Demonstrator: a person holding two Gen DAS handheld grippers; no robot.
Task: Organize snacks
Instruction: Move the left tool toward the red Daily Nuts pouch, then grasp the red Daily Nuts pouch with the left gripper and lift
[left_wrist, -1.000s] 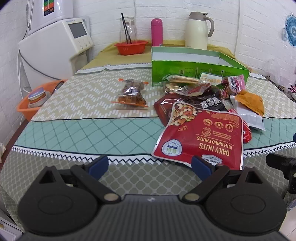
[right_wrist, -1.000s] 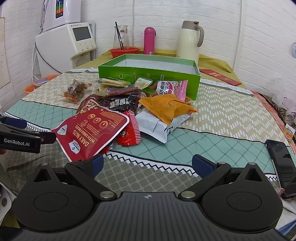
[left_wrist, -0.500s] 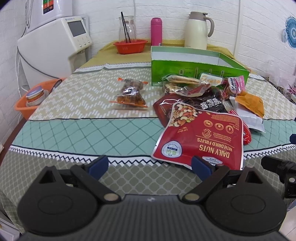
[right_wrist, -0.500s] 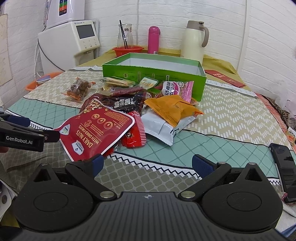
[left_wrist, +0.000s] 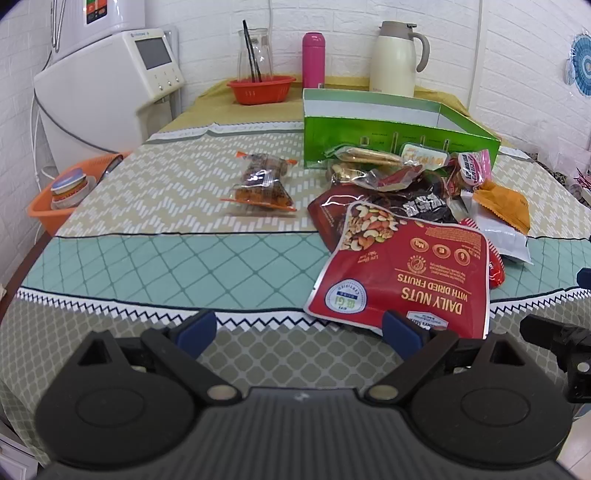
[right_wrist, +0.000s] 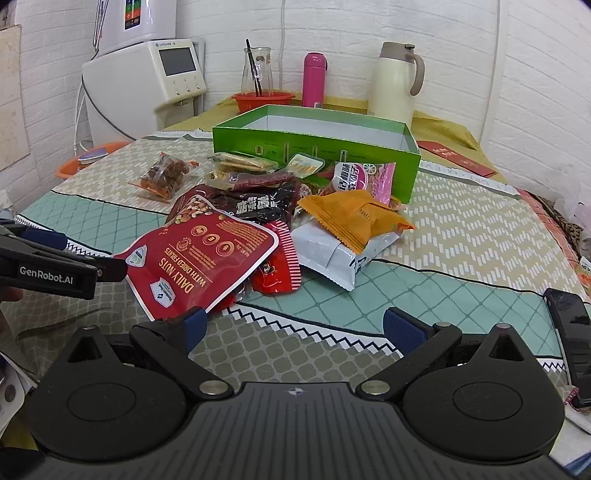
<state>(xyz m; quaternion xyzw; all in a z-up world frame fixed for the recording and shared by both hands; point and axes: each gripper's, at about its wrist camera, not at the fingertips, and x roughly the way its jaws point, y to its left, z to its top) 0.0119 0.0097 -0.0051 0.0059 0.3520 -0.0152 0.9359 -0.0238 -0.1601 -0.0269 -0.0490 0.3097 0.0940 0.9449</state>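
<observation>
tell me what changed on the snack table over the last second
Very little. The right gripper eased slightly forward towards the pile, its near jaw now just at the edge of the red foil DAILY NUTS pouch. The left gripper barely shifted. Both stay open and empty. No snack moved, and the open green cardboard box sits where it was.

Light: you had even, bright indoor light, with soft shadows under the snack pile (right_wrist: 280, 229).
Glare: sheen streaked the red nut bag (left_wrist: 402, 273).
Distortion: fisheye bent your edges and darkened the corners.
Focus: mostly sharp.
</observation>
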